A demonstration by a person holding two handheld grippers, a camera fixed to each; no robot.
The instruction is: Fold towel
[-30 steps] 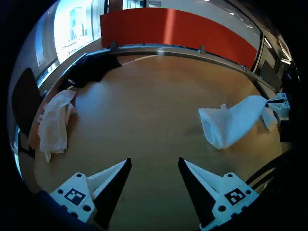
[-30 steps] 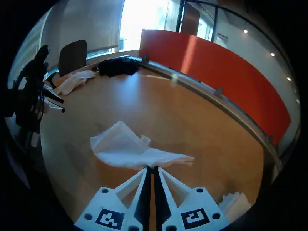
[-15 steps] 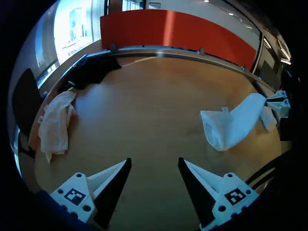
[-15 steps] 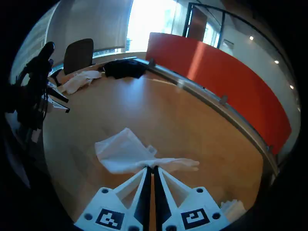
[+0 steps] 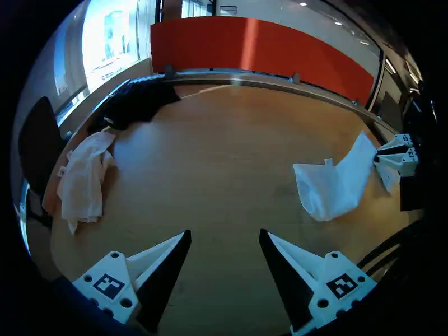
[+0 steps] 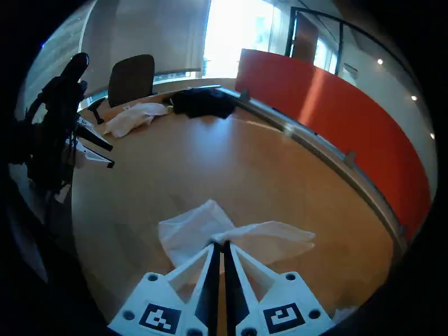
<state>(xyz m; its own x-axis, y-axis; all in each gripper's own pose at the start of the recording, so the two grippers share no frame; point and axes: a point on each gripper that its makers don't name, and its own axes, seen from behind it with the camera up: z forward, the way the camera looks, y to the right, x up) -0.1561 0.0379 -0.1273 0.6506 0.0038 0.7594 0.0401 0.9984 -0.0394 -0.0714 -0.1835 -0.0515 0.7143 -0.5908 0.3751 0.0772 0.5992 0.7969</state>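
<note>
Right gripper (image 6: 220, 246) clenched on towel (image 6: 193, 232) corner; corner raised, rest lying on desk (image 6: 224, 162). Left gripper (image 5: 224, 232) released, well apart from towel. Risk: single-corner pinch lets cloth slip or bunch, giving skewed fold

The left tool (image 5: 224, 232) is held forward with its two fingers spread wide apart, while the right tool (image 6: 220, 245), well off to its right, has both fingers pressed tight together, pinching a raised edge of the towel (image 6: 193, 229).
</note>
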